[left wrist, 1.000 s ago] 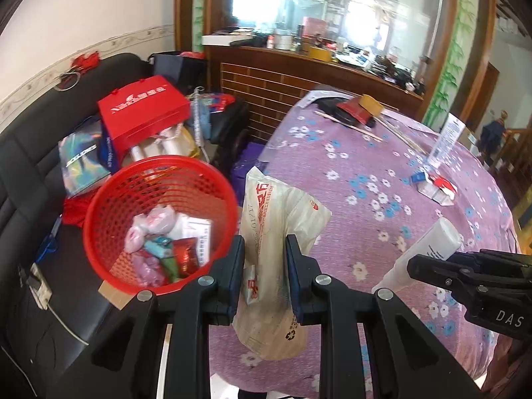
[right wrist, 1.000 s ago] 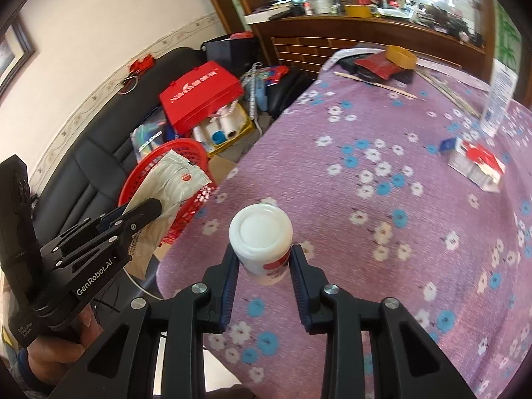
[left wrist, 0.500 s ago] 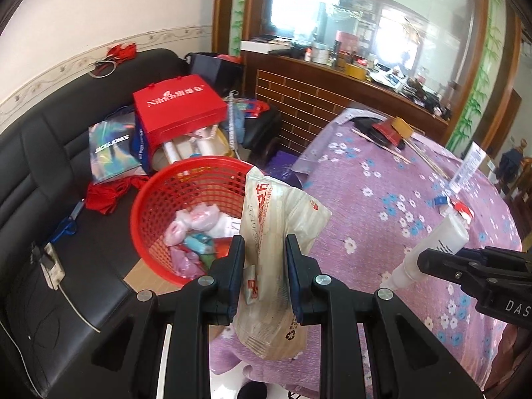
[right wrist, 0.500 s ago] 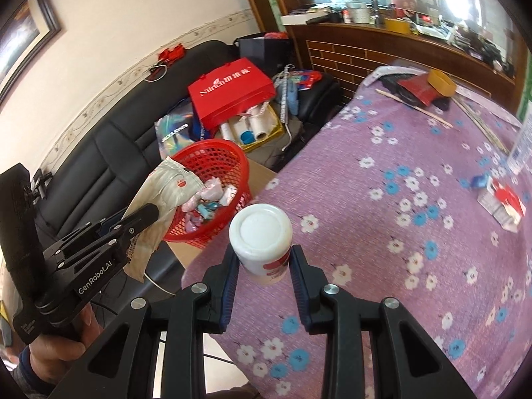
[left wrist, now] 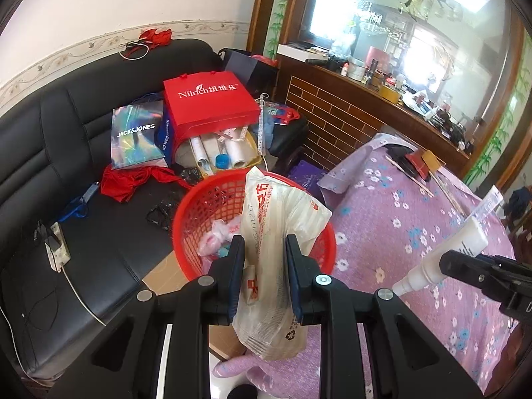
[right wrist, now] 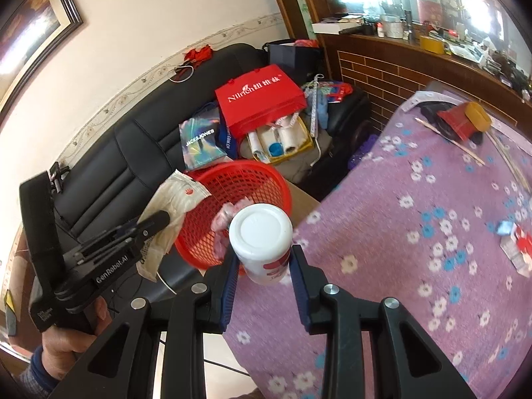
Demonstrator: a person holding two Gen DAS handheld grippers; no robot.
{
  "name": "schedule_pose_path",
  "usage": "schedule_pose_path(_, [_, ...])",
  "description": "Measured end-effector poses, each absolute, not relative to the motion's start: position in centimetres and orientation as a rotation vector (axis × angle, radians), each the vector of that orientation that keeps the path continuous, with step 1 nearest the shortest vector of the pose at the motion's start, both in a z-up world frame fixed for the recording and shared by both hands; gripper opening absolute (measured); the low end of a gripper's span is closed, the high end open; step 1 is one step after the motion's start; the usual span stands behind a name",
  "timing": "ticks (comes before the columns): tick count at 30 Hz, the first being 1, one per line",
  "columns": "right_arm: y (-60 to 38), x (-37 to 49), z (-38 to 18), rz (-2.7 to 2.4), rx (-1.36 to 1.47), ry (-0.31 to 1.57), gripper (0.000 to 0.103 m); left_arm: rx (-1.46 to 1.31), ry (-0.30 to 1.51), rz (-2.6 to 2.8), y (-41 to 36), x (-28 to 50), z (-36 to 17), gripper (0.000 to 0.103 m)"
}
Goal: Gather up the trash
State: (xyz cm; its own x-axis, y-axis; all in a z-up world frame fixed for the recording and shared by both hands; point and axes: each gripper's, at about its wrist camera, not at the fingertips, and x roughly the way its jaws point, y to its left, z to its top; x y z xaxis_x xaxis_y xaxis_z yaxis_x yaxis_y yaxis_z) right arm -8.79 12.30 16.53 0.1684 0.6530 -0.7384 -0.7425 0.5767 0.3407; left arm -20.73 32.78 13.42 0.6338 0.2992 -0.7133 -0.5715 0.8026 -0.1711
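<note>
My left gripper [left wrist: 262, 266] pinches a crumpled white plastic bag [left wrist: 276, 232] with red print, its pads pressed flat against both sides of the bag's lower half; the bag's top juts up in front of a red mesh basket [left wrist: 199, 206]. In the right wrist view the same bag hangs from the left gripper just beside the basket's near rim, and a hand [right wrist: 66, 335] grips the tool's handle at the lower left.

My right gripper [right wrist: 262, 266] clamps a white bottle [right wrist: 261, 236] with a round white cap and a red label, one pad on each side of its body. From the left wrist camera the bottle shows side-on, nozzle end pointing down-left, above the purple flowered tablecloth [left wrist: 415, 232].

The basket sits beside the table's edge, below the level of the cloth, on what looks like brown cardboard. It already holds pink and blue wrappers [left wrist: 216, 242]. Behind it a black sofa [left wrist: 50, 173] carries a red "Nilrich" gift bag [left wrist: 209, 99], a "JACK&JONES" bag [left wrist: 136, 139] and some rolls in an open box. A small red-and-white carton [right wrist: 518, 249] lies on the cloth at the far right of the right wrist view.
</note>
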Motion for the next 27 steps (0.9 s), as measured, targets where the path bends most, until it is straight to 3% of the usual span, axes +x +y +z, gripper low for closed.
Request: schedule_pose_path(27, [21.5,-5.6,13.8,0.97,-0.12,1.045,0.034,-0.434,0.779,0.466,38.2,-17.4,11.1,0.024])
